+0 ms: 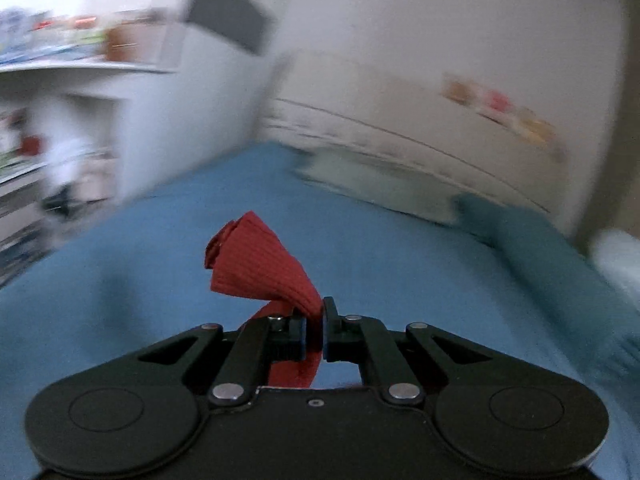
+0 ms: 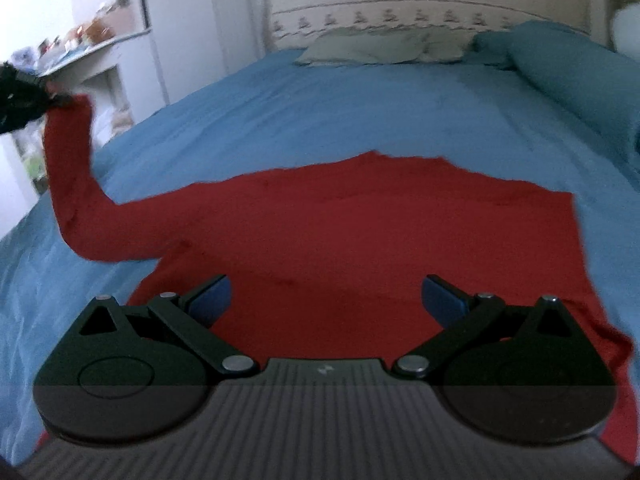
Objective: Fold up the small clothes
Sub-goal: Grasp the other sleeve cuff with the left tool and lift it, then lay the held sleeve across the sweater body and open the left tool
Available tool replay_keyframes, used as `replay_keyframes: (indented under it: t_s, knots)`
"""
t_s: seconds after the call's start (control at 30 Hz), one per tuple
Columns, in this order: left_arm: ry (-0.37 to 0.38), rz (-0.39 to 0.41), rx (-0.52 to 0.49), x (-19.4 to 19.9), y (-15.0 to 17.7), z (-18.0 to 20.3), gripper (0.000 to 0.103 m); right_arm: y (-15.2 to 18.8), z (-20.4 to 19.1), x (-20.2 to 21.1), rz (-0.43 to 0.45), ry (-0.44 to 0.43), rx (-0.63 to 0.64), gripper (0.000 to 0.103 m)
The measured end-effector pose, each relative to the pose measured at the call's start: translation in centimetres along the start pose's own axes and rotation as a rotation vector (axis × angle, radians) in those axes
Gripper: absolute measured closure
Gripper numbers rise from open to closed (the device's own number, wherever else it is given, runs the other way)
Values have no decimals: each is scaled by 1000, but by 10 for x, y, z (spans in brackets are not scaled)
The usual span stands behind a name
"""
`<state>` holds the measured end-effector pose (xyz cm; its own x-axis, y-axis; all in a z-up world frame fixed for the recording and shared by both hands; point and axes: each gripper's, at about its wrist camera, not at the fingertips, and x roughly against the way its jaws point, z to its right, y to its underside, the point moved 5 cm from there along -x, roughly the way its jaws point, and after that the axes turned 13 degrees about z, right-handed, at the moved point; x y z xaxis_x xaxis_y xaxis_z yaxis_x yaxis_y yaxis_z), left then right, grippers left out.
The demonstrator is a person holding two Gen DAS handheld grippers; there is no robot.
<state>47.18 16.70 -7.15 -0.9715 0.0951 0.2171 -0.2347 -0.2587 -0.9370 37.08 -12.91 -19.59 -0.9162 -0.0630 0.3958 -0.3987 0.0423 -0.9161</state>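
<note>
Sleeve fold step. Your left gripper (image 1: 315,322) fingers clamped on sleeve cuff (image 1: 256,260), lifted off bed (image 2: 360,100). Right gripper (image 2: 326,298) fingers wide open, hovering over red sweater (image 2: 360,220) mid-bed. Next, probably lay sleeve across body.

Dim, soft indoor light; left wrist view heavily motion-blurred, both views bowed with dark corners.

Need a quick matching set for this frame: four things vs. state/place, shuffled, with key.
Things:
1. left gripper
2. right gripper
3. red sleeve
4. grey-green pillow

States:
A. open, above the garment's body
B. lifted off the blue bedsheet
C. at the headboard end of the bed
D. shut on red fabric

Pairs: 1-D, 2-A, 3-B, 4-C
</note>
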Motion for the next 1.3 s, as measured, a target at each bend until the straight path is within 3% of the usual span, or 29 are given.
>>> replay_keyframes:
  t_s: [0.1, 0.23, 0.37, 0.47, 0.57, 0.63, 0.67, 0.7, 0.77, 0.93, 1.1, 1.3]
  knots:
    - [141, -49, -56, -16, 18, 91, 96, -6, 35, 15, 23, 41, -18, 0]
    - [270, -170, -126, -41, 80, 194, 96, -7, 83, 36, 43, 97, -25, 0]
    - [300, -390, -165, -73, 179, 239, 96, 2, 133, 53, 26, 162, -76, 0]
    - [305, -476, -215, -76, 233, 248, 96, 15, 165, 64, -3, 208, -138, 0]
    - [317, -442, -294, -70, 243, 254, 92, 28, 182, 70, -12, 205, -184, 0]
    - [346, -446, -304, -68, 239, 255, 65, 34, 185, 71, -18, 201, -194, 0]
    - [362, -443, -299, -67, 234, 256, 40, 35, 187, 71, -20, 199, -196, 0]
    - [374, -428, -300, -62, 229, 257, 22, 35, 186, 71, -22, 195, -196, 0]
    - [371, -382, -329, -47, 217, 256, 10, 35, 187, 72, -20, 189, -194, 0]
    - [367, -352, -343, -13, 183, 219, 9, 26, 173, 72, 2, 174, -160, 0]
    - [277, -325, -296, 17, 167, 156, 8, 6, 142, 50, 11, 153, -76, 0]
    - [166, -274, -153, 42, 176, 83, 9, -8, 98, -15, -92, 104, 3, 0]
